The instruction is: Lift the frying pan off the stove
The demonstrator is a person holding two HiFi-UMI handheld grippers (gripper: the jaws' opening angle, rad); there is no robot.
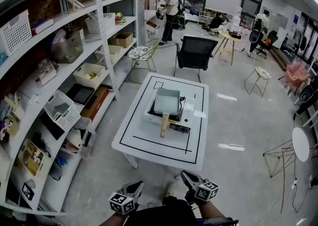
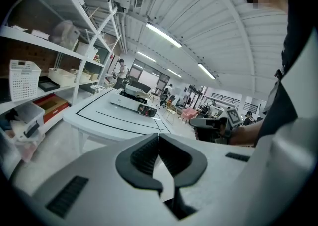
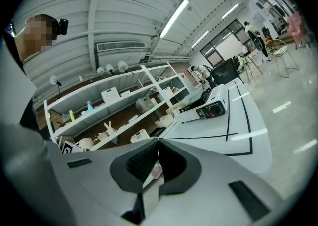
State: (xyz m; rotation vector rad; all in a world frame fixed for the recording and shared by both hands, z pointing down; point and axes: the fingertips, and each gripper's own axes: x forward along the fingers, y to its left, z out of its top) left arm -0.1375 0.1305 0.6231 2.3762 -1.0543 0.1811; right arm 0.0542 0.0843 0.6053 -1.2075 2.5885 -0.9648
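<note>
A square pale frying pan (image 1: 167,102) with a wooden handle (image 1: 164,124) sits on a white portable stove (image 1: 188,113), in the middle of a white table (image 1: 149,145) marked with black lines. Both grippers hang low near the bottom edge of the head view, well short of the table. My left gripper (image 1: 136,186) and my right gripper (image 1: 187,176) are both shut and hold nothing. In the left gripper view the shut left gripper (image 2: 159,138) points at the stove (image 2: 133,104) far off. In the right gripper view the shut right gripper (image 3: 158,143) also faces the stove (image 3: 207,109).
White shelving (image 1: 74,66) full of bins and boxes runs along the left. A black chair (image 1: 195,52) stands behind the table. A small round white table (image 1: 300,143) and wire frames are at the right. People work at the back of the room (image 1: 170,6).
</note>
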